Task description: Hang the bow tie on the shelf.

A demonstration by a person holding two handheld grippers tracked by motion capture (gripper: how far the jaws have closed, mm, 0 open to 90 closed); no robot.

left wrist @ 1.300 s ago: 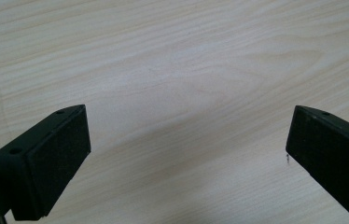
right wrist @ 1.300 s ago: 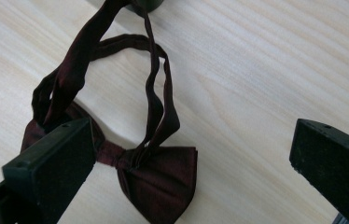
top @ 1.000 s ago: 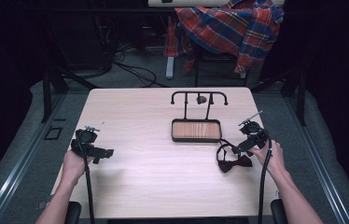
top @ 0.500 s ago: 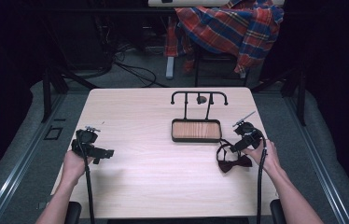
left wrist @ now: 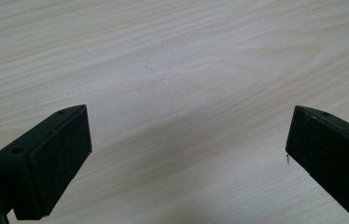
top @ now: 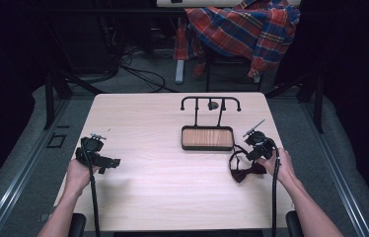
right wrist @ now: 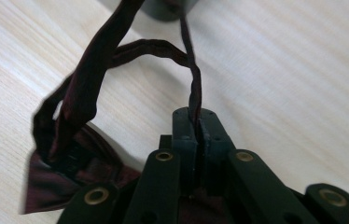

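Near edge of table: two forearms come in from the bottom of the high view, one hand on each gripper.
Right gripper: jaws have just been closing and now pinch the thin strap of the dark maroon fabric bow tie.
Bow tie: lies near the table's right edge, its bow on the wood just left of the right hand, its strap looping up from the surface.
Left gripper: near the table's left edge, jaws spread wide over bare wood, nothing between them.
Surface: pale light-wood rectangular table, fine grain.
Middle, farther back: black-rimmed tray with a wooden floor, a black metal rail stand rising just behind it.
Room: dark; grey floor with black cables, and a red-and-blue plaid cloth draped over a chair beyond the table.
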